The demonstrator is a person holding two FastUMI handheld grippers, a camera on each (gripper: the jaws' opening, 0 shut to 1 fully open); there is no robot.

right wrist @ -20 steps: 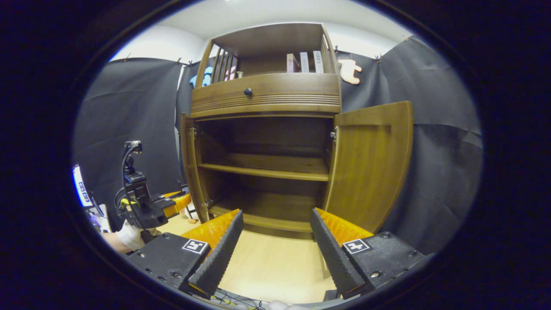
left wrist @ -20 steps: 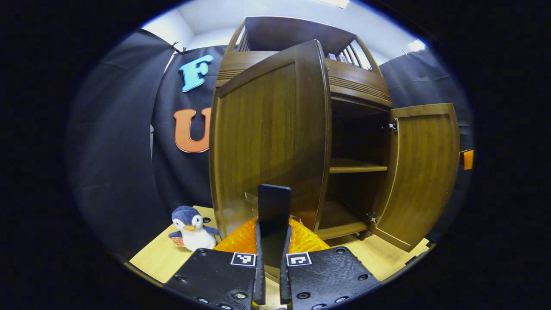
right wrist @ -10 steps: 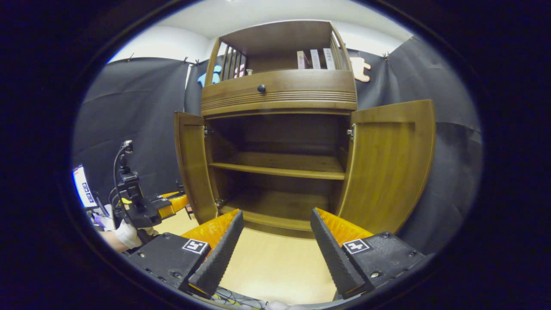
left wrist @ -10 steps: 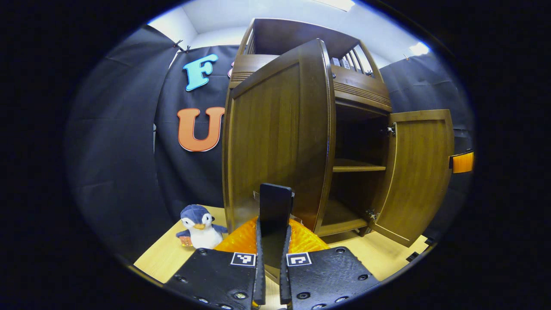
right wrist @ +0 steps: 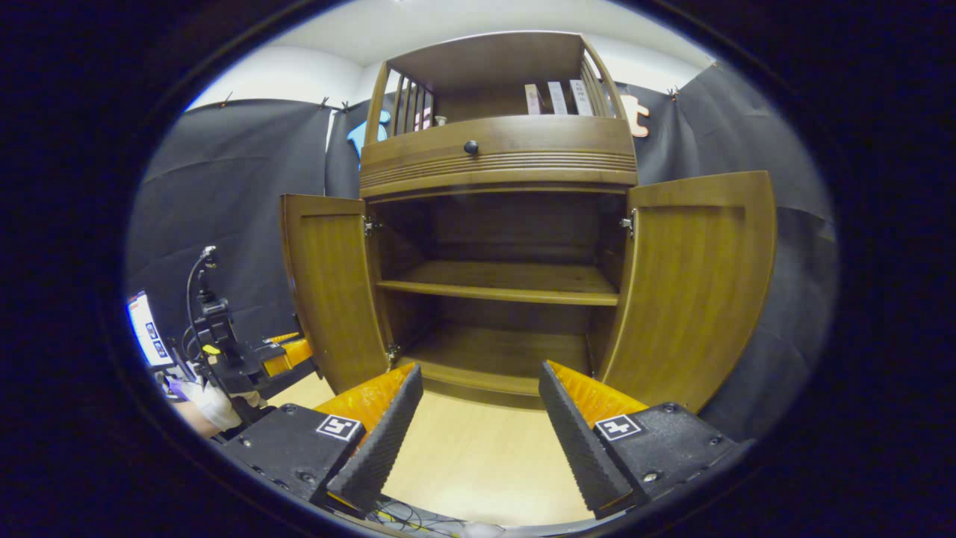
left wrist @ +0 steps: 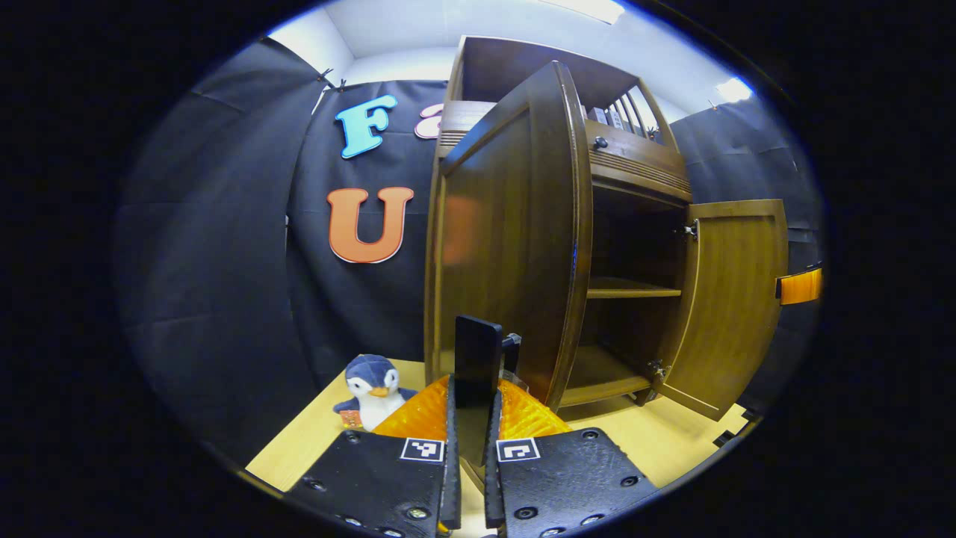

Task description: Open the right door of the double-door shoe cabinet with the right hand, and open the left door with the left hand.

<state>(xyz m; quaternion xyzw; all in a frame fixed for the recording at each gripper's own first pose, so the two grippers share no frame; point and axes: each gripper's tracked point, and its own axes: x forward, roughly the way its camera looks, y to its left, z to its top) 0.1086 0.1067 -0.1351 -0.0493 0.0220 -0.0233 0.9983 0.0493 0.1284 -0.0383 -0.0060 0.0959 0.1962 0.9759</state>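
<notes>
Where the left gripper (left wrist: 469,448) met the left door (left wrist: 508,239) was hard to make out: in the left gripper view its two fingers lay nearly together, clenched on the door's lower edge, and a dark upright part just above them hid the contact itself. In the right gripper view the same gripper (right wrist: 287,353) appeared small, beside the left door's (right wrist: 332,291) outer face, held by a gloved hand (right wrist: 213,403) partly cut off at the picture's edge.

The shoe cabinet (right wrist: 497,187) was dark brown wood with a ribbed drawer front bearing a round knob (right wrist: 470,147). It stood on a pale wooden floor (right wrist: 478,463), both doors swung wide; the right door (right wrist: 698,284) stood out from the cabinet's right side. Inside, one shelf (right wrist: 497,284) and the bottom board held nothing visible. The railed top compartment held a few upright books (right wrist: 556,97).

The right gripper (right wrist: 478,426) hung released before the cabinet's opening, fingers spread well apart, touching nothing.

A plush penguin (left wrist: 373,381) sat on the floor left of the cabinet
</notes>
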